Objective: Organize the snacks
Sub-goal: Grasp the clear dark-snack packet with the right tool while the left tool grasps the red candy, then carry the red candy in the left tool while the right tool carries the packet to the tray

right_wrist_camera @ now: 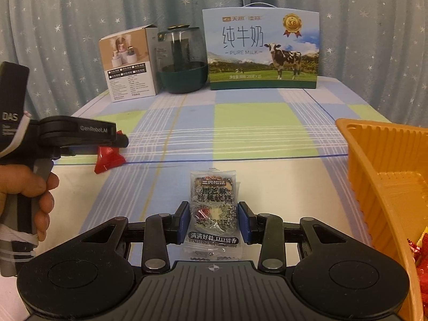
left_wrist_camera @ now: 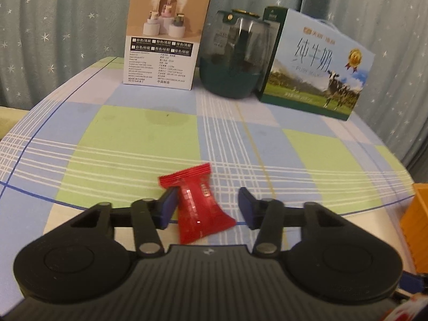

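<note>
Humidifier box [right_wrist_camera: 128, 67], green-based glass jar [right_wrist_camera: 183, 61], milk carton [right_wrist_camera: 263, 50], starry curtain [right_wrist_camera: 374, 26]

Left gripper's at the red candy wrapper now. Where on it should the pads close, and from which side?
Close on the narrow waist of the red candy wrapper, below its flared crimped end, coming from the near side as the left gripper does now. The wrapper lies tilted between the jaws; only one pad touches it, so centre it first.

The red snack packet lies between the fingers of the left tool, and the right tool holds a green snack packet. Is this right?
One thing is wrong. The right tool holds a clear snack packet with dark printing, not a green one, as the right wrist view shows. The red snack packet does lie between the fingers of the left tool.
</note>
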`<state>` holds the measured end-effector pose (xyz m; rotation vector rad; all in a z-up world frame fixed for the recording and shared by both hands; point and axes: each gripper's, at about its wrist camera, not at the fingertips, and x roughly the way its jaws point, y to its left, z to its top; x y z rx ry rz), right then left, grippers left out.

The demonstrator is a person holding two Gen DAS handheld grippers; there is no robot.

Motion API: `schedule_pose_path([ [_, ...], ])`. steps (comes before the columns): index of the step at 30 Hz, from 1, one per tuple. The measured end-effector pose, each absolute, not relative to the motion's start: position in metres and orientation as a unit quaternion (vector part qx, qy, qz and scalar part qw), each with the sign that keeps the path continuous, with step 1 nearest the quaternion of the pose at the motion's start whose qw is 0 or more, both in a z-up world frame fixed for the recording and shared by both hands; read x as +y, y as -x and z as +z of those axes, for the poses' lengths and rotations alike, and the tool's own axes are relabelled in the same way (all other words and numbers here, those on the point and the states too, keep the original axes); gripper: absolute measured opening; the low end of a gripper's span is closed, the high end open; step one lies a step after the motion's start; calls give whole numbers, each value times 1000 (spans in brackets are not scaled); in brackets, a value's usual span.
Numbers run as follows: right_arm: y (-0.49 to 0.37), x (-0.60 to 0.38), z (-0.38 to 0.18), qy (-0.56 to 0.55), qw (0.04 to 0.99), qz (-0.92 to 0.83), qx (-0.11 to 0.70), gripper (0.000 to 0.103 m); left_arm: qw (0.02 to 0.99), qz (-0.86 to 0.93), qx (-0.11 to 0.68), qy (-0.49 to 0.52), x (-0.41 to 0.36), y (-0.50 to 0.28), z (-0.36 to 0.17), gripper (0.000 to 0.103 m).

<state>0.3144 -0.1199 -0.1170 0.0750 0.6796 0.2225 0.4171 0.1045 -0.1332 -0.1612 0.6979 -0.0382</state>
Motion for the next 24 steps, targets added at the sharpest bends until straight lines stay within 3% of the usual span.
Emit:
schedule_pose_path([
  [1,-314,-121,-117,-37,936,109,333,38,939,-13,337,68,103,-418,-135,33],
  [4,-314,-124,-118,-40,936,108,334,38,942,-13,333,46,98,-415,-136,32],
  [7,-314,-126,-119,-46,934,108,337,38,941,-17,338,28,93,-409,-135,24],
  [24,-257,-147,-103,-74,924,118,356,38,918,-83,388,-23,54,-283,-123,22],
])
